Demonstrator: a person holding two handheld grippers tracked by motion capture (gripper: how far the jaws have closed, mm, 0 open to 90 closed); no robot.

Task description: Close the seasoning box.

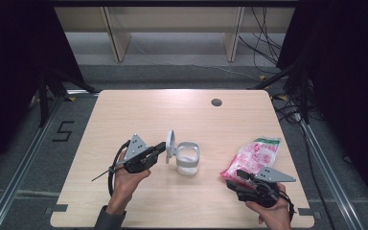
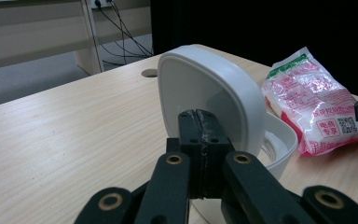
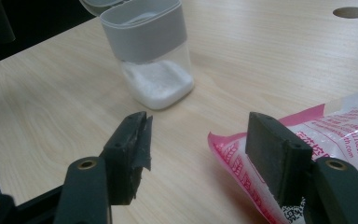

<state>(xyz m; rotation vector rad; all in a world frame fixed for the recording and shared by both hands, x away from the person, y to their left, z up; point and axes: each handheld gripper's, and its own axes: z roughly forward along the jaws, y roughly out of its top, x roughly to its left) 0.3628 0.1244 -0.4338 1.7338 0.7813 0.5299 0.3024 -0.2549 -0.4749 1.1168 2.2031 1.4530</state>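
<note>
The left gripper [image 1: 159, 149] has its jaws pressed tightly together at the lower edge of a white lid [image 2: 205, 91]; whether they pinch a tab of that lid cannot be made out. The lid stands upright, flipped open, hinged at the left side of a small clear container [image 1: 188, 158] with a grey band around its top. White powder lies in the bottom of the container, which sits upright near the middle of the pale wooden surface [image 1: 182, 115].

The right gripper [image 3: 196, 140] has its jaws spread apart with nothing between them, hovering just above the surface. One jaw sits at the near edge of a pink and white plastic bag [image 1: 254, 157], which lies flat to the right of the container, well apart from it. A person's hands hold both grippers from the near edge of the surface.
</note>
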